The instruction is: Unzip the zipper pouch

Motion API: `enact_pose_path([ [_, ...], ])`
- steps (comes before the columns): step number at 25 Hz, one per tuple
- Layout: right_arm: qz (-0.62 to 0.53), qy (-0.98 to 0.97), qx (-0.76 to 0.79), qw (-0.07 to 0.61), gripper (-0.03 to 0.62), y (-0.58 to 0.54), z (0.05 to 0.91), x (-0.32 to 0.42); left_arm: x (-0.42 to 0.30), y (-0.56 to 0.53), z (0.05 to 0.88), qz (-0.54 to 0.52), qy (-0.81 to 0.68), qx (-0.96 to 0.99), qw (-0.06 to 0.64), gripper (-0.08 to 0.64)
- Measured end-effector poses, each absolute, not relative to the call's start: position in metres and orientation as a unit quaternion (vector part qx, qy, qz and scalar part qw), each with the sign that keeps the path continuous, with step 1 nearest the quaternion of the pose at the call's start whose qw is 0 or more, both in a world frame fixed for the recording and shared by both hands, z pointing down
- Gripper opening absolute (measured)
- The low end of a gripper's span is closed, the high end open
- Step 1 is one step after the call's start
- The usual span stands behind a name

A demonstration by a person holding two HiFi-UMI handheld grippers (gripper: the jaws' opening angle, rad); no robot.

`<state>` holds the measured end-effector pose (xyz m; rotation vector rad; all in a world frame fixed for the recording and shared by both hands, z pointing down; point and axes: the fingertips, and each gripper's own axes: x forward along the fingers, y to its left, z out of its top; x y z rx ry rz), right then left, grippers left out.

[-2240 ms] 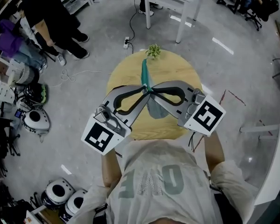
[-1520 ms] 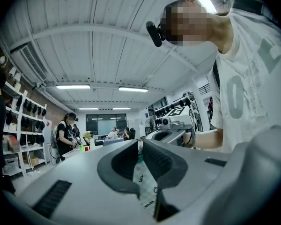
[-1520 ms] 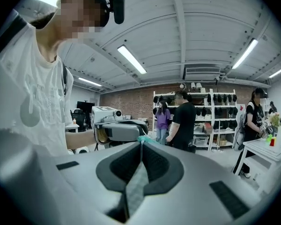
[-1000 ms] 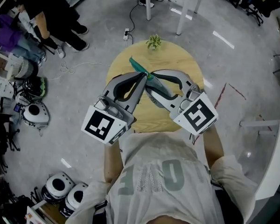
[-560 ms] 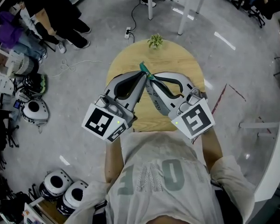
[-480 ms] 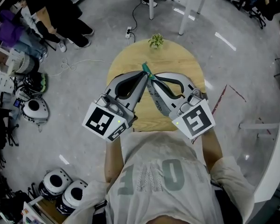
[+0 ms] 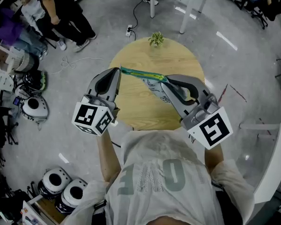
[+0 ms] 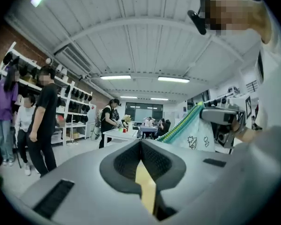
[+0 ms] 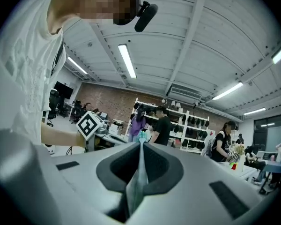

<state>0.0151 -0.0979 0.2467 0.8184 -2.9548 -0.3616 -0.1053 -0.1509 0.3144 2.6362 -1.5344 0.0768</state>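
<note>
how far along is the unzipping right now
Done: the zipper pouch is up off the round table, with the right gripper shut on its fabric. In hand: the left gripper is shut on a yellow strip at the far end, so the green zipper edge is stretched between them. Left: how much is open cannot be told; probably more pulling.
</note>
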Motion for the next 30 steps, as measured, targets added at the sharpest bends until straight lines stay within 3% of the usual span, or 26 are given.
enact_pose_path([
  [20,-0.11,-0.958,0.261,0.048,0.037,-0.11,0.255,0.024,-0.103,-0.16,0.316,0.03,-0.519,0.853,0.032,0.029],
  [30,-0.131,-0.948,0.241,0.159,0.037,-0.167,0.311,0.01,-0.128,-0.153,0.296,-0.024,-0.564,0.825,0.028,0.029],
])
